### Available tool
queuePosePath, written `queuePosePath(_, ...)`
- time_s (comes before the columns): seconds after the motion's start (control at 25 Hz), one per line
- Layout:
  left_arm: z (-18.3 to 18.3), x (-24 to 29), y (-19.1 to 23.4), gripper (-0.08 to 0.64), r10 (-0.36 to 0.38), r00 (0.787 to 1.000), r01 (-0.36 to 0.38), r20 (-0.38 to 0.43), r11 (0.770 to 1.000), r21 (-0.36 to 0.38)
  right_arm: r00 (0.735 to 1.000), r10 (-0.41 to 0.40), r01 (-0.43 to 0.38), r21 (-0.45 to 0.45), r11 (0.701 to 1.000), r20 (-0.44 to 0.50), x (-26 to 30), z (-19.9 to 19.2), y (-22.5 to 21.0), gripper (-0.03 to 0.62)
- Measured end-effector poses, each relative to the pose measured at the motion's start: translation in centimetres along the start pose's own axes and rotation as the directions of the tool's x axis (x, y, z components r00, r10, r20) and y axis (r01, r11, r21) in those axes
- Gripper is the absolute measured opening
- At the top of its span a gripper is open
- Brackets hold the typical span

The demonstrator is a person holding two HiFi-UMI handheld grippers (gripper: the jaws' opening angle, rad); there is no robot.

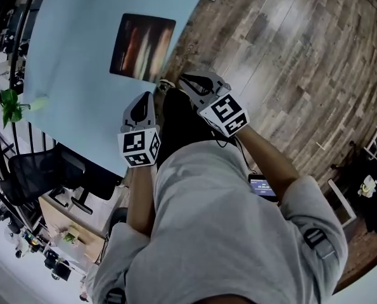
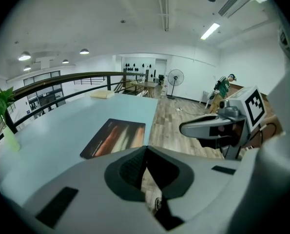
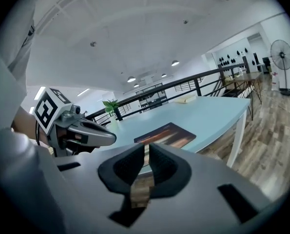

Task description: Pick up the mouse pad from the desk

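The mouse pad (image 1: 142,46) is a dark rectangle with orange streaks and lies flat near the edge of the light blue desk (image 1: 68,68). Both grippers hang in the air on my side of that edge, short of the pad and touching nothing. My left gripper (image 1: 147,95) points at the pad (image 2: 114,138) with its jaw tips together. My right gripper (image 1: 183,79) hovers beside it over the floor, a narrow slit between its pads and nothing in it. From the right gripper view the pad (image 3: 165,134) lies ahead on the desk (image 3: 208,113).
A potted plant (image 1: 11,104) stands at the desk's far left corner by a black railing (image 2: 62,79). A black mesh chair (image 1: 42,173) is at the desk's near left. Wooden floor (image 1: 289,56) spreads to the right; a standing fan (image 2: 175,77) stands farther off.
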State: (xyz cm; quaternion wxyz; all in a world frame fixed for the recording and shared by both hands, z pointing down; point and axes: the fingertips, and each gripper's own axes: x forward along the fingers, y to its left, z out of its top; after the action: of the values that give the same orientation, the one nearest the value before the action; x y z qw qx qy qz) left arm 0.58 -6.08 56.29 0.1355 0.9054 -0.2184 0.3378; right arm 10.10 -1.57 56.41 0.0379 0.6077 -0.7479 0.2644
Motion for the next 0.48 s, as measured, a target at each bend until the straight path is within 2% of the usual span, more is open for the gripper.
queuePosePath(0.2, -1.6, 1.0, 0.6, 0.011, -0.013, 0.998, 0.015, -0.059, 0.999, 0.045, 0.998, 0.023, -0.022, 0.024, 0.999, -0.052, 2.4, -2.7, -0.1, 0.034)
queuePosePath(0.48, -3.4, 2.7, 2.0, 0.011, -0.031, 0.989, 0.052, -0.145, 0.988, 0.145, 0.991, 0.068, -0.052, 0.145, 0.988, -0.112, 5.8, -6.3, 1.0, 0.034)
